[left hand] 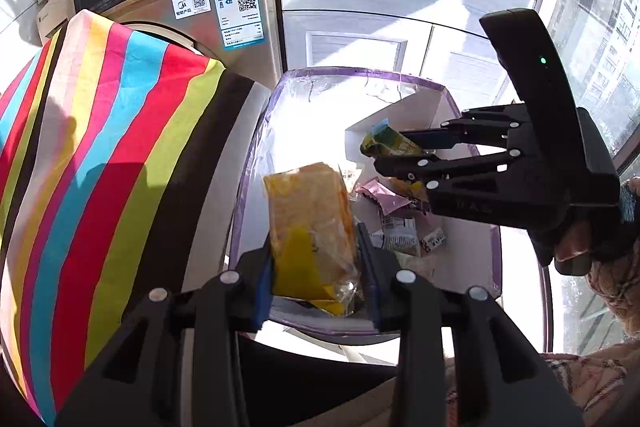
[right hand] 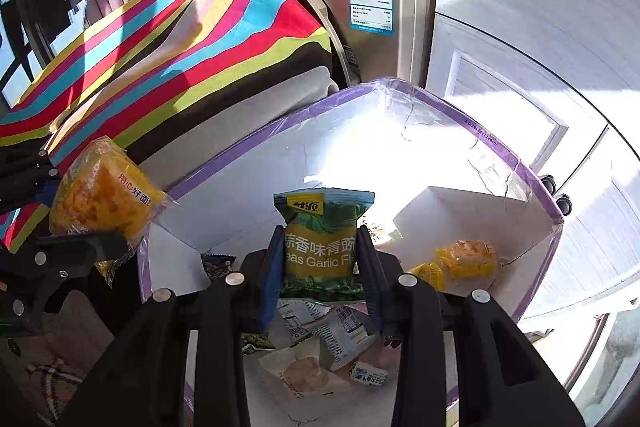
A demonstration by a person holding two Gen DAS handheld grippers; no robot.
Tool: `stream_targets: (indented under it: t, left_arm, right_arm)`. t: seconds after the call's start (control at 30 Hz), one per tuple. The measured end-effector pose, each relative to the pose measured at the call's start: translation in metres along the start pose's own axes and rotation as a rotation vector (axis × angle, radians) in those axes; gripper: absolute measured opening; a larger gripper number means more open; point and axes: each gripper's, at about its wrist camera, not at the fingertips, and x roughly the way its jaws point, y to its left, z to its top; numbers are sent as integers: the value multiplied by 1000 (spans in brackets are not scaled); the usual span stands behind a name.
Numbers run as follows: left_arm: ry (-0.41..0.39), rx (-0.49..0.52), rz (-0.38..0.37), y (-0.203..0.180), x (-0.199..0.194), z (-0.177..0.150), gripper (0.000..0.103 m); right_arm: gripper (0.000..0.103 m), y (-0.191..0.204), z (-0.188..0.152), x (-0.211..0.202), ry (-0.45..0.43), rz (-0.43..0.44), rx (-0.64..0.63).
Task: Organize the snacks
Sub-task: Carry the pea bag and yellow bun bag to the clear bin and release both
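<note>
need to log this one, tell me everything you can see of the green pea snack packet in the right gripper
The green pea snack packet is a small, glossy plastic pouch, green with a yellow band carrying Chinese characters and the English words "Garlic Fla", plus a yellow logo patch by its crimped top seal. It stands upright, sealed and puffed, pinched at its sides by the right gripper, whose blue-edged pads press on it. It hangs above the white, purple-edged box, over other packets lying inside, touching none that can be seen.

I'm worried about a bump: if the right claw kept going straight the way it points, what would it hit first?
Probably the loose snack packets on the floor of the white box. The right claw, shut on the green pea bag, tilts down into the box; depth is hard to judge.
</note>
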Motion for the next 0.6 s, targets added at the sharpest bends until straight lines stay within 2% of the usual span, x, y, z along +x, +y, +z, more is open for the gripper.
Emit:
stream_targets:
  t: [0.2, 0.3, 0.33, 0.37, 0.43, 0.5, 0.6]
  left_arm:
    - [3, 92, -28, -28, 10, 0, 36]
    - [-6, 92, -72, -30, 10, 1, 39]
    - [-12, 87, -110, -29, 9, 0, 43]
    - [-21, 77, -137, -28, 6, 0, 67]
    - [-82, 52, -136, -23, -7, -2, 94]
    - [-146, 17, -92, -10, -24, -8, 98]
    - [-183, -106, 12, 36, -41, -21, 99]
  right_arm:
    - [35, -25, 0, -12, -11, -80, 29]
    - [42, -30, 4, -14, -8, -134, 38]
    - [58, -32, 7, -14, -5, -161, 53]
    - [71, -35, 9, -15, -8, -181, 73]
    - [71, -35, 14, -20, -31, -173, 91]
    - [71, -25, 20, -27, -53, -176, 59]
    - [75, -3, 29, -33, -86, -163, 2]
